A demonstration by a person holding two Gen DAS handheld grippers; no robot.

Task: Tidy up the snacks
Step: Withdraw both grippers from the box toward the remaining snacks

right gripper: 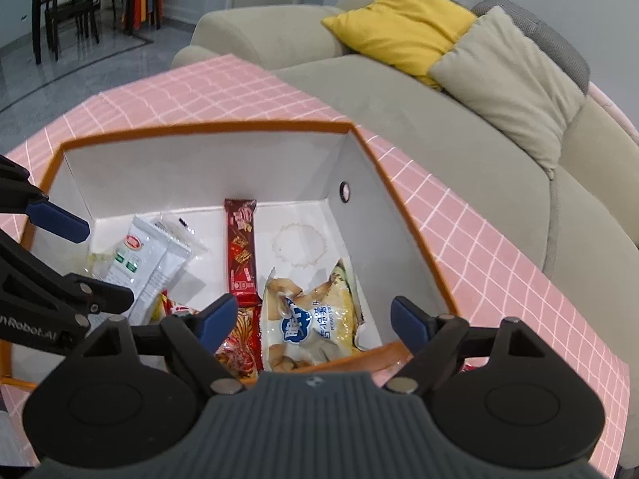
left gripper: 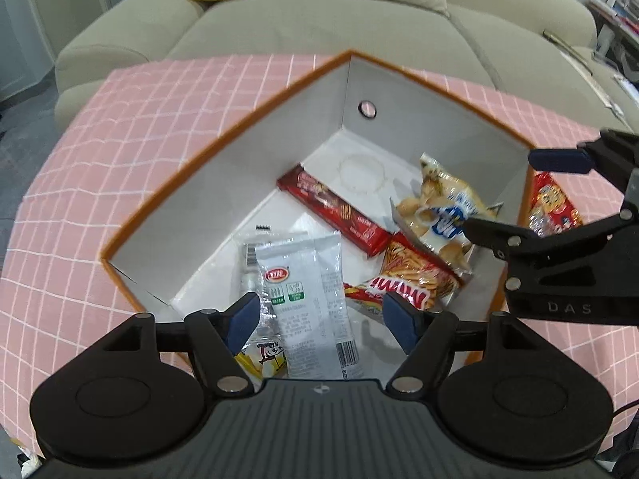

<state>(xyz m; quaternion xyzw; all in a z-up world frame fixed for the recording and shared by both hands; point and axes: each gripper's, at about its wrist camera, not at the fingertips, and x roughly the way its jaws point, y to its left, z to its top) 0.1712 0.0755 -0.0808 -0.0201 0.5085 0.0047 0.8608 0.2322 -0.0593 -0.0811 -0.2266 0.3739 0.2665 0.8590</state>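
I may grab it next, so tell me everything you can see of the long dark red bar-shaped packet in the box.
The long red packet is a slim, glossy wrapper, dark red with a biscuit-stick picture and crimped ends. It looks sealed and lies flat on the white floor of the orange-rimmed box, near the middle, beside a faint ring mark. Its near end touches or overlaps the red-orange snack bag. Neither gripper touches it.

Even, soft indoor light fills both my views, bright enough to read the packets, with only faint shadows inside the box (left gripper: 239, 183) along its white walls. Glare glints off the silver pouch (left gripper: 303, 291) and the cracker bag (right gripper: 307, 319). Fisheye bends the table (left gripper: 120, 139) edges and the sofa (right gripper: 399, 119), and the corners go black.
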